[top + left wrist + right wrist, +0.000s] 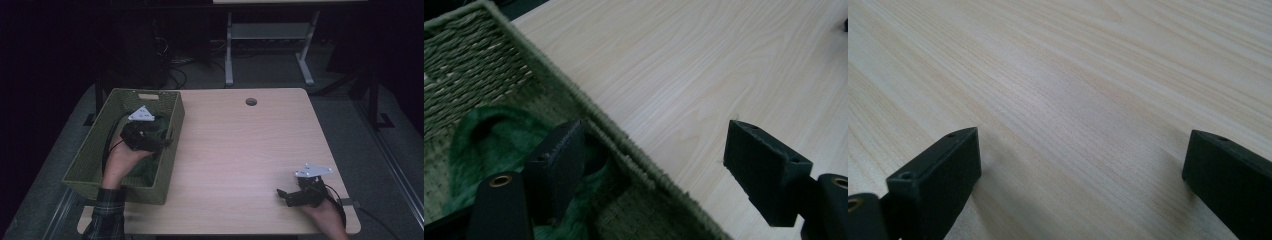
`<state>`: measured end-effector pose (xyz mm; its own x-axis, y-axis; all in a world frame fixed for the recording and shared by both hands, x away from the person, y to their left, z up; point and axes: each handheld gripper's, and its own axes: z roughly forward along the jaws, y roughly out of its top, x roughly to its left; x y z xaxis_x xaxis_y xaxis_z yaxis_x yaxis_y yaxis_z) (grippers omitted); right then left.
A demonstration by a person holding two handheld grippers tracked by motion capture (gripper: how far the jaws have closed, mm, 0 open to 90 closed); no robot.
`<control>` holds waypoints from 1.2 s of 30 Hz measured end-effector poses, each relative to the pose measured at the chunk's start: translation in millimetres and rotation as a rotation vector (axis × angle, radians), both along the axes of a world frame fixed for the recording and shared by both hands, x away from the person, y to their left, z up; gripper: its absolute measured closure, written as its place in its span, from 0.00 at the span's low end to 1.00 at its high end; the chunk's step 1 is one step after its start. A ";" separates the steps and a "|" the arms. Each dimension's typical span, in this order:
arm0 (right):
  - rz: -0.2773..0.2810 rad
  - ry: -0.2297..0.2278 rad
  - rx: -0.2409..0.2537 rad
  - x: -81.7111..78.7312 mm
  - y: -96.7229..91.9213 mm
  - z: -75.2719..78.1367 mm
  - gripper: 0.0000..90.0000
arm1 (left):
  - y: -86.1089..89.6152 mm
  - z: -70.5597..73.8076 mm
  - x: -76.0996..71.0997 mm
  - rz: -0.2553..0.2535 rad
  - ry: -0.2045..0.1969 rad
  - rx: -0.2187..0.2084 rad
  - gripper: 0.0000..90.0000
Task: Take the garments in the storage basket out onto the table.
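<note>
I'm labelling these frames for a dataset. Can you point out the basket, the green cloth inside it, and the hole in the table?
basket (175, 120): high view, right wall's top rim.
green cloth (499, 137): left gripper view, its fuzzy folds.
hole (251, 102): high view, its centre, near the tabletop's far edge.

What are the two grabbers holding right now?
Nothing. The left gripper is open, its jaws straddling the green basket's rim above the green cloth inside. The right gripper is open over the bare table.
</note>
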<state>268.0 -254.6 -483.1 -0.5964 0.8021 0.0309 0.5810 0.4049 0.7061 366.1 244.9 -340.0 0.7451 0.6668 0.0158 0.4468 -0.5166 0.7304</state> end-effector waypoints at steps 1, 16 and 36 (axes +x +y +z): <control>0.000 0.000 0.000 0.0 0.0 0.0 0.02 | 2.4 0.0 0.4 0.001 -0.003 0.005 0.28; 0.000 -0.001 0.000 0.0 0.0 0.0 0.02 | 32.2 -7.0 3.8 0.095 -0.007 0.043 0.40; 0.001 -0.001 -0.001 0.0 0.0 0.0 0.02 | 47.3 -43.4 17.2 0.160 0.076 0.167 0.42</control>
<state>268.0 -254.6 -483.2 -0.5968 0.8018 0.0301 0.5804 0.4055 0.7062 383.2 292.2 -383.4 0.6333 0.7694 0.0834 0.5835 -0.5455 0.6017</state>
